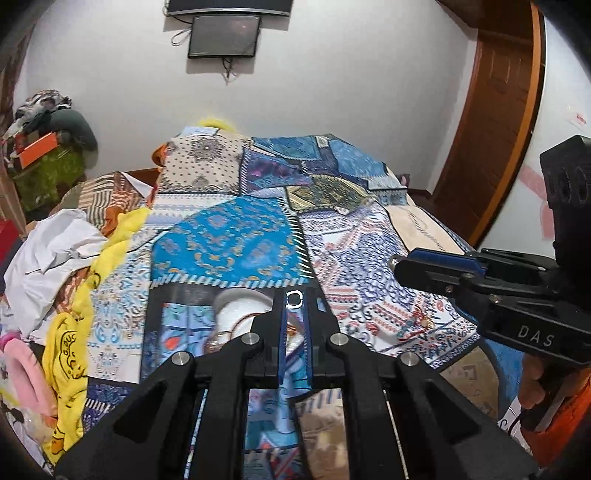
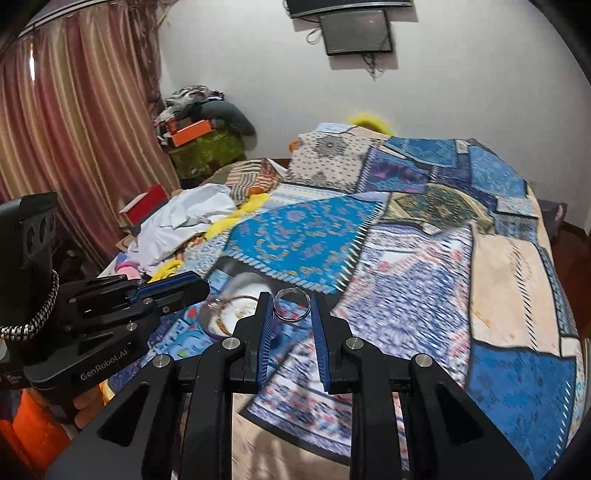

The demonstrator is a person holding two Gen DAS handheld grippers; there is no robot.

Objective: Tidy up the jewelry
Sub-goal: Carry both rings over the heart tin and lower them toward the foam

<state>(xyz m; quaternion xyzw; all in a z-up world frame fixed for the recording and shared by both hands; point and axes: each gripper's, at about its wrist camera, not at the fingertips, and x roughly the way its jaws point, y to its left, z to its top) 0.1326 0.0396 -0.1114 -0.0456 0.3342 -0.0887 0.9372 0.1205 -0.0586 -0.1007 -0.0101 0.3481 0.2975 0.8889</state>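
Observation:
My left gripper (image 1: 294, 295) is shut on a small silver ring (image 1: 294, 305) pinched between its blue pads, above the patchwork bedspread (image 1: 229, 240). Just behind its left finger sits a white dish (image 1: 236, 308) with gold bangles (image 1: 221, 336) in it. In the right wrist view my right gripper (image 2: 290, 300) is shut on a wider silver ring (image 2: 295, 318), with the ring's opening facing the camera. The same white dish (image 2: 245, 295) with bangles lies to its left. Each gripper shows in the other's view, the right gripper (image 1: 400, 264) and the left gripper (image 2: 201, 286).
A heap of white, yellow and pink clothes (image 1: 55, 258) covers the bed's left side. A small gold and red piece (image 1: 424, 322) lies on the bedspread to the right. A curtain (image 2: 74, 129), a pile of bags (image 2: 203, 140), a wooden door (image 1: 495, 122) and wall screens (image 1: 223, 35) surround the bed.

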